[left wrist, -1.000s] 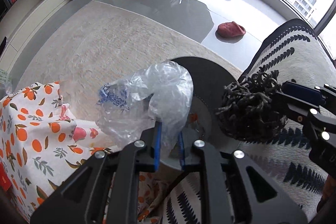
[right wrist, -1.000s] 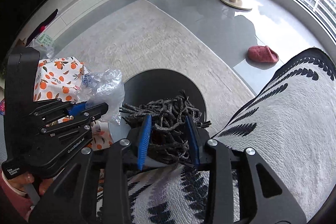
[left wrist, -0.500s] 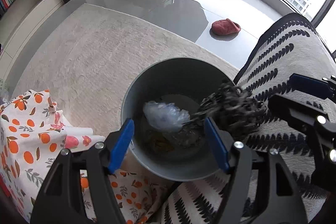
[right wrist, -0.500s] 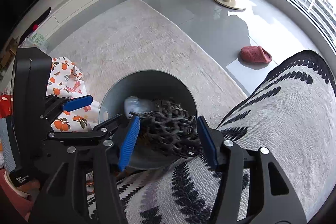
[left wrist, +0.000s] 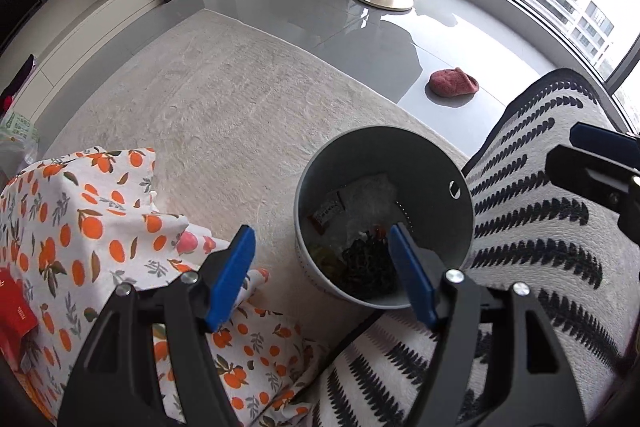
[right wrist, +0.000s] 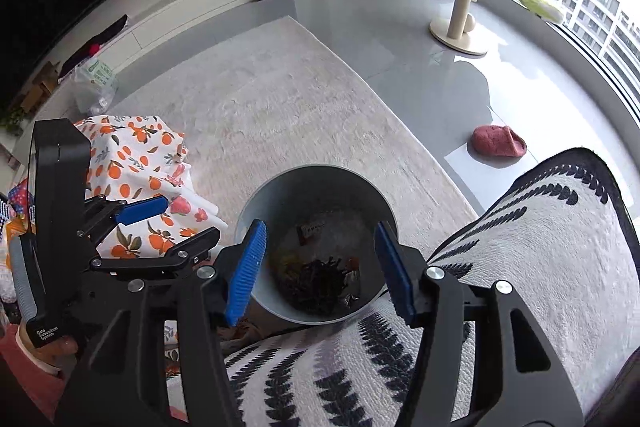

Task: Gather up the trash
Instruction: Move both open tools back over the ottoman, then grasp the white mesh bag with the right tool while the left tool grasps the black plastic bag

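The trash is all down in the grey bin [left wrist: 460, 215] now: a dark stringy tangle [left wrist: 366, 267] at the bottom, a crumpled clear plastic bag [left wrist: 370, 193] further in, and a small printed wrapper [left wrist: 326, 213] beside that. I'd guess everything here is light and soft. The tangle looks springy and snaggy, so pinch it through the middle; the bag is slippery, so grab a bunched fold. The left gripper [left wrist: 322, 273] and right gripper [right wrist: 320, 269] both hang above the bin with jaws spread and nothing between them, having just opened up. Left of the bin sits an orange-print cloth [left wrist: 76, 227], right of it a leaf-pattern cover [left wrist: 540, 247]. Beyond the bin, 1 red slipper [left wrist: 454, 83] lies on the floor.
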A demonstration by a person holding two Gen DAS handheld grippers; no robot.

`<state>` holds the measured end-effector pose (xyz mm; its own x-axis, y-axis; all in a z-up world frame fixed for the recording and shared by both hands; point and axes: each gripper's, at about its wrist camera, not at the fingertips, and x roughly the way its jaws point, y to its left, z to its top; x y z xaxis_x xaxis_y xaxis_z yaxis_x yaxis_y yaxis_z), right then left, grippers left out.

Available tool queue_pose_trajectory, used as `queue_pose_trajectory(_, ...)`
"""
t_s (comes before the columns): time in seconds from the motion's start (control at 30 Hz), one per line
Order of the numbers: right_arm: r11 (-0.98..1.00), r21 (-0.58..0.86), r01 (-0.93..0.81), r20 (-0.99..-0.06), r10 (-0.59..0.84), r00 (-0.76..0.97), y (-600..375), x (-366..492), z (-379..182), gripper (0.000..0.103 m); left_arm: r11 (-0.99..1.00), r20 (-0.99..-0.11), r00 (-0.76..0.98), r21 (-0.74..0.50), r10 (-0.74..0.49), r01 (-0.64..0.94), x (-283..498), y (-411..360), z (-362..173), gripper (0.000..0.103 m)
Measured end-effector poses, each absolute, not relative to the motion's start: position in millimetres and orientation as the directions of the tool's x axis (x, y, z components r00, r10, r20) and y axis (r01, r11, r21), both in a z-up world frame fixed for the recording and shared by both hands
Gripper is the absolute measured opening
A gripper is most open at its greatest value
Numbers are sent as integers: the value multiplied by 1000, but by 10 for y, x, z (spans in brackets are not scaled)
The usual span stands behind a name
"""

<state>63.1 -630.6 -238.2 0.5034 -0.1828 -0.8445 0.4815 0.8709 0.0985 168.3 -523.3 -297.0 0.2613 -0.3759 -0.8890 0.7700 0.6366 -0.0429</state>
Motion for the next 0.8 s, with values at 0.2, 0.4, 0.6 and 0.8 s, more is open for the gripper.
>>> queue_pose_trajectory(0.2,938,96,334,-797,-128,590,-5609,824,-1879,55,739,-854,368,-28,-368,673,1723,-4336,-2495,70)
queue_pose_trajectory(0.4,981,129,145,-766,6,643,-4595,1081,-1623,53,844,-831,489,45,-265,535,1699,-3094,-2103,70)
queue_pose_trajectory(0.6,985,163,-61,-751,164,639,-3385,1277,-1564,51,904,-819,562,146,-117,402,1552,-1821,-1859,70)
queue_pose_trajectory(0.8,954,181,-237,-741,291,605,-2256,1382,-1576,50,933,-821,571,215,12,289,1374,-645,-1781,70)
